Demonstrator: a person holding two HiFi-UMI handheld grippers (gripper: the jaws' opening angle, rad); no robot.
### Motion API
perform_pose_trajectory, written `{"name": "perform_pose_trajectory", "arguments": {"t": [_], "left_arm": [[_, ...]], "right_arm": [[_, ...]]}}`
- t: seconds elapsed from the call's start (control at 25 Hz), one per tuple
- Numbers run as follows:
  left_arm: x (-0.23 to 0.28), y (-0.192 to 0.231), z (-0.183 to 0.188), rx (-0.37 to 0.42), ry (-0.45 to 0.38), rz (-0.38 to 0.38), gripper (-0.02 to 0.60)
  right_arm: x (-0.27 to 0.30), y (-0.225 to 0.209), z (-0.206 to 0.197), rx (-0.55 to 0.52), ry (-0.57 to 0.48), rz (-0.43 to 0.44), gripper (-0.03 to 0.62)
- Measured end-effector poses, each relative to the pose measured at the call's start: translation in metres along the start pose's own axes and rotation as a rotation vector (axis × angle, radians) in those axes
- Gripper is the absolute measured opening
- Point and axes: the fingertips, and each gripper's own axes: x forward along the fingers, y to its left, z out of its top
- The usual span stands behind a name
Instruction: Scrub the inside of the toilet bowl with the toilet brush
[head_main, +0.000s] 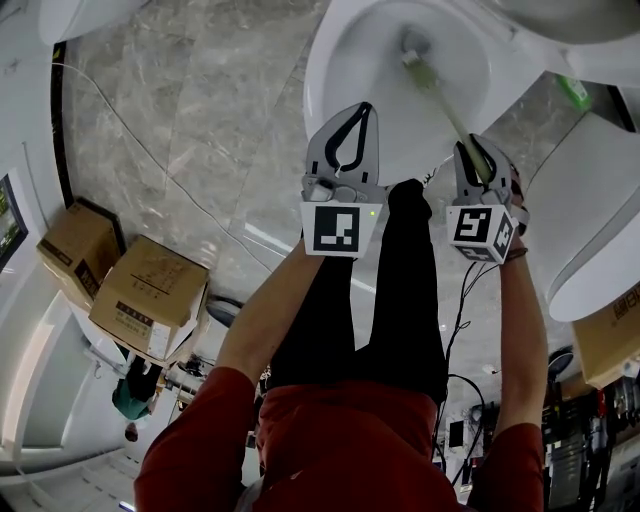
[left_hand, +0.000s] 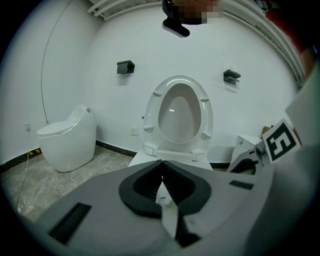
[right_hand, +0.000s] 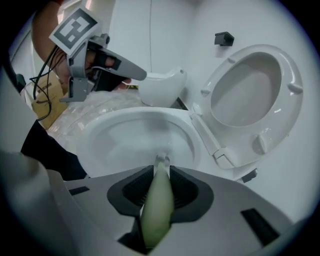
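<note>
Your right gripper (right_hand: 159, 170) clamped on the pale green toilet brush (right_hand: 156, 210) handle, bristles ahead of it down in the toilet bowl (right_hand: 112, 137), your left gripper (left_hand: 161, 167) closed on nothing, just beside it.

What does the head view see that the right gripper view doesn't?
Only the head view shows the person's red top and the marker cube on the right gripper. Only the right gripper view shows the black wall fitting. Both show the toilet bowl, the left gripper, and the green brush handle clamped in the right gripper.
</note>
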Motion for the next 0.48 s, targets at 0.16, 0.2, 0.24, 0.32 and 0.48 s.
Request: {"name": "perform_pose_trajectory", "arguments": {"t": [0.16, 0.2, 0.24, 0.32, 0.48], "left_arm": [[0.000, -0.002, 0.002, 0.006, -0.008, -0.001, 0.000], [-0.001, -0.003, 0.001, 0.006, -0.009, -0.002, 0.000], [-0.001, -0.004, 0.001, 0.005, -0.008, -0.004, 0.000], [-0.003, -0.004, 0.000, 0.004, -0.005, -0.008, 0.000], [-0.008, -0.001, -0.002, 0.000, -0.002, -0.003, 0.000]], "right_arm": [[0.000, -0.042, -0.001, -0.029, -0.004, -0.068, 0.098], [0.000, -0.045, -0.001, -0.037, -0.005, -0.074, 0.098], [0.001, -0.044, -0.002, -0.044, -0.005, -0.077, 0.098], [0.002, -0.037, -0.002, -0.043, -0.003, -0.077, 0.098], [0.001, -0.004, -0.001, 0.084, 0.007, -0.057, 0.098]]}}
